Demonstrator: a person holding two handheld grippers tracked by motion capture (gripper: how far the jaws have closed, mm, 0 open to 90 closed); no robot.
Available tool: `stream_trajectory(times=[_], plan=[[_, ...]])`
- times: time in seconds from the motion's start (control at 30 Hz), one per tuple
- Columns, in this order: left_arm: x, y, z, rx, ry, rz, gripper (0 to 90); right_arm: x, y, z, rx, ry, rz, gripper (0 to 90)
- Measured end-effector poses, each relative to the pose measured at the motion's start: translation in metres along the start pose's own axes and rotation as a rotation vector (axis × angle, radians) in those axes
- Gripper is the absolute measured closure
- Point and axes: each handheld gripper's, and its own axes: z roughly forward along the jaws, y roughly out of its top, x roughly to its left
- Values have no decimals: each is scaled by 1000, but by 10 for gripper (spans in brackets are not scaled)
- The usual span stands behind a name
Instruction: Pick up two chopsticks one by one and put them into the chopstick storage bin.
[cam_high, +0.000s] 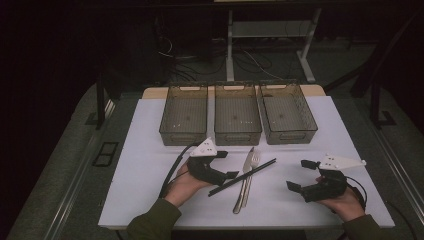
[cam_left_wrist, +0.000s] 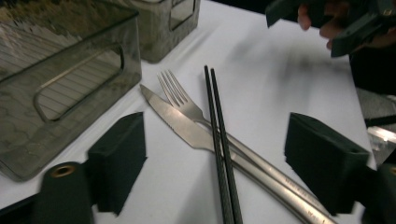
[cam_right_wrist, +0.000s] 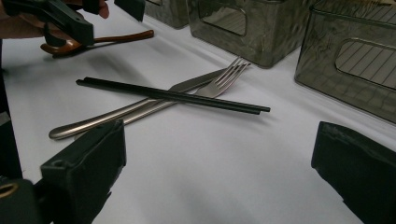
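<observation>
A pair of black chopsticks (cam_high: 242, 177) lies slantwise across a steel knife (cam_high: 246, 172) and a steel fork (cam_high: 254, 165) in the middle of the white table. My left gripper (cam_high: 227, 165) sits just left of them, low over the table and open. In the left gripper view the chopsticks (cam_left_wrist: 219, 135), knife (cam_left_wrist: 180, 121) and fork (cam_left_wrist: 180, 95) lie between my left gripper's (cam_left_wrist: 217, 144) pads, which touch none of them. My right gripper (cam_high: 300, 175) rests at the right, open and holding nothing. From the right gripper view (cam_right_wrist: 219, 154) the chopsticks (cam_right_wrist: 173, 95) lie farther off.
Three see-through grey bins stand in a row behind the cutlery: left (cam_high: 182, 136), middle (cam_high: 237, 135), right (cam_high: 292, 135). All three look empty. A black cable (cam_high: 172, 170) trails from the left gripper. The white sheet (cam_high: 145, 165) ends at the near table edge.
</observation>
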Motion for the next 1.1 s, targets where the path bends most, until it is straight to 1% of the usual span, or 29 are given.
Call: stream_trajectory(times=[0.03, 0.1, 0.2, 0.37, 0.4, 0.43, 0.5, 0.63, 0.73, 0.8, 0.9, 0.97, 1.0, 1.1], plan=[[0, -1, 1, 3, -3, 5, 295, 0, 0, 0, -1, 0, 0, 27], [0, -2, 2, 19, -1, 6, 324, 0, 0, -1, -2, -1, 0, 27], [0, -4, 3, 30, -4, 13, 412, 0, 0, -1, -4, -2, -2, 27], [0, -6, 6, 49, -16, -7, 535, 1, 0, 0, 0, -1, -3, 27], [1, -6, 6, 56, -18, -6, 574, 1, -1, 0, 2, -2, -4, 27], [0, -7, 7, 59, -18, -10, 574, 1, -1, 0, 2, -2, -4, 27], [0, -7, 8, 72, -23, -11, 626, 1, -1, 1, 3, -3, -2, 27], [-1, -9, 12, 103, -16, -10, 677, 1, -1, 0, 5, -2, -1, 27], [-1, -10, 14, 120, -28, -12, 706, 1, -1, 1, 3, -3, -7, 27], [-2, -11, 17, 126, -34, -18, 713, 1, -1, 1, 3, -2, -7, 27], [-3, -13, 20, 151, -31, -14, 722, 1, -1, 1, 5, -2, -5, 27], [-2, -14, 21, 167, -33, 0, 723, 1, -1, 1, 4, -1, -6, 27], [-2, -15, 22, 167, -32, -7, 723, 1, -1, 1, 5, -1, -7, 27], [-2, -16, 23, 181, -32, -9, 730, 1, -1, 1, 5, -2, -7, 27]])
